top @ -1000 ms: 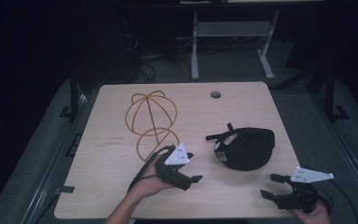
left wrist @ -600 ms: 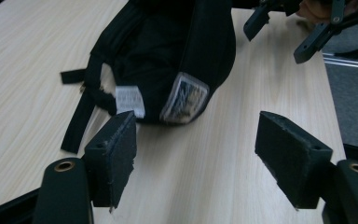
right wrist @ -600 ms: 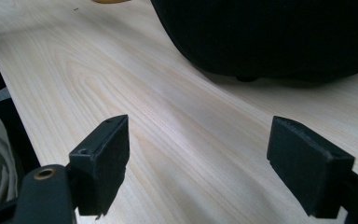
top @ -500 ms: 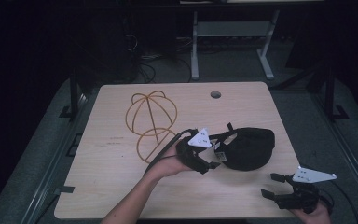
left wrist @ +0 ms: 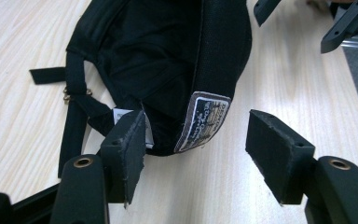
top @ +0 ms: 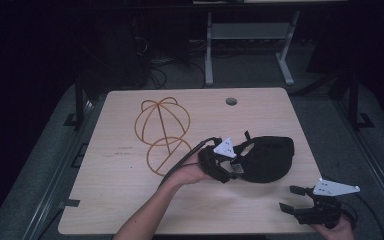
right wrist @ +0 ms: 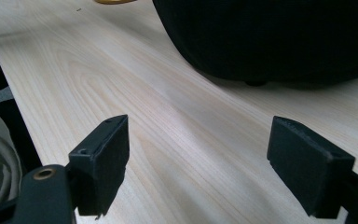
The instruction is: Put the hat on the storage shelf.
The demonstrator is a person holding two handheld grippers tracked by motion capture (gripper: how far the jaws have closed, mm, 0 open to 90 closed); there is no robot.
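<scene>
A black cap [top: 270, 159] lies on the wooden table [top: 120, 200], right of centre, its opening turned toward my left gripper [top: 230, 167]. In the left gripper view the cap's [left wrist: 168, 60] rim, with a woven label [left wrist: 203, 121], sits between the jaws of my left gripper [left wrist: 200, 135]. Those jaws have just been closing. One pad is at the inner rim and the other stands apart from the cloth. My right gripper [top: 287, 199] rests open near the table's front right corner. In its own view the right gripper [right wrist: 196, 140] has bare wood between its jaws and the cap [right wrist: 270, 37] beyond.
A golden wire frame [top: 162, 120] shaped like a cap on a ring base stands left of the cap. A round cable hole [top: 231, 101] is at the table's far edge. A metal stand [top: 245, 30] is on the floor behind.
My left gripper has moved right, from beside the wire frame to the cap's rim, and its jaws have narrowed. The right gripper has stayed in place.
</scene>
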